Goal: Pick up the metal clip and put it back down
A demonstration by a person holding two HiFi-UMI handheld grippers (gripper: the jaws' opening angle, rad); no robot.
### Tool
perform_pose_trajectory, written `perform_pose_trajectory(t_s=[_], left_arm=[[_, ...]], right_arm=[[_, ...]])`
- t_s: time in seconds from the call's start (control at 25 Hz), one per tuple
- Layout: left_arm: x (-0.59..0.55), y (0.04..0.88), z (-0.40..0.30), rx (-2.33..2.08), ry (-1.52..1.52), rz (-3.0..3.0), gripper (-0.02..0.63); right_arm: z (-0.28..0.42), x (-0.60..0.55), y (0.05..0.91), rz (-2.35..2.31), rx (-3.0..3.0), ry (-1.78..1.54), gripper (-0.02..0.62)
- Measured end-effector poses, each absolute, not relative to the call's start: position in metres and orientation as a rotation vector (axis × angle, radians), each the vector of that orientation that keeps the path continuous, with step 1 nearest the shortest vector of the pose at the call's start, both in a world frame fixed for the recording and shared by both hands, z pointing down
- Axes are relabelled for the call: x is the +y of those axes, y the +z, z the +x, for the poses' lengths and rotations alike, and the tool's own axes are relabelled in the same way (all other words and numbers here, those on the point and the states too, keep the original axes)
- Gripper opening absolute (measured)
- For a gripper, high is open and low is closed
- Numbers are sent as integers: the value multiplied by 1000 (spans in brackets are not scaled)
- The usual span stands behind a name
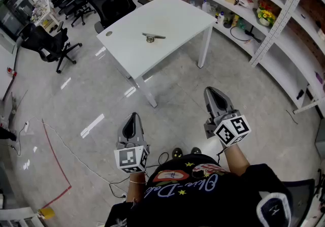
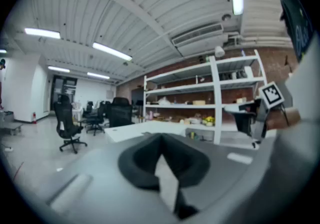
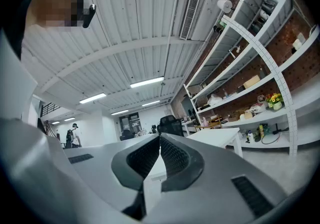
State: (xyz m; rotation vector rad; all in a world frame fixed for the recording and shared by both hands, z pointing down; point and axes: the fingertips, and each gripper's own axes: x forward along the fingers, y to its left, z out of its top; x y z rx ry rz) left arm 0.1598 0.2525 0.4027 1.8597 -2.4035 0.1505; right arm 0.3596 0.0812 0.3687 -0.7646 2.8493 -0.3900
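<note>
Well ahead of both jaws, metal clip [image 1: 153,37] lies on the white table [image 1: 175,12], long axis crosswise to them; left gripper [image 1: 133,119] and right gripper [image 1: 214,93] both clenched, empty, neither plainly nearer.

metal clip [image 1: 153,37] too small f/ detail, shelf items [image 2: 200,102] blurry
</note>
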Motion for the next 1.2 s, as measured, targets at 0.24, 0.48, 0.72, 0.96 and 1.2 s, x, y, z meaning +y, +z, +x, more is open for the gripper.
perform_pose_trajectory(t_s=[0.24, 0.48, 0.72, 0.96, 1.2], left_arm=[[263, 413, 127, -2448, 159, 1827, 2], [250, 432, 81, -2432, 99, 1759, 2], [183, 434, 18, -2416, 107, 1806, 2], [100, 428, -76, -2402, 143, 1855, 2], [25, 422, -141, -2353, 164, 1939, 2]], right_arm=[[312, 90, 380, -705, 2857, -430, 15], [267, 68, 388, -692, 2856, -505, 15], [200, 5, 392, -692, 2853, -495, 15], [113, -67, 395, -734, 2847, -478, 15], [56, -133, 399, -817, 2845, -459, 15]])
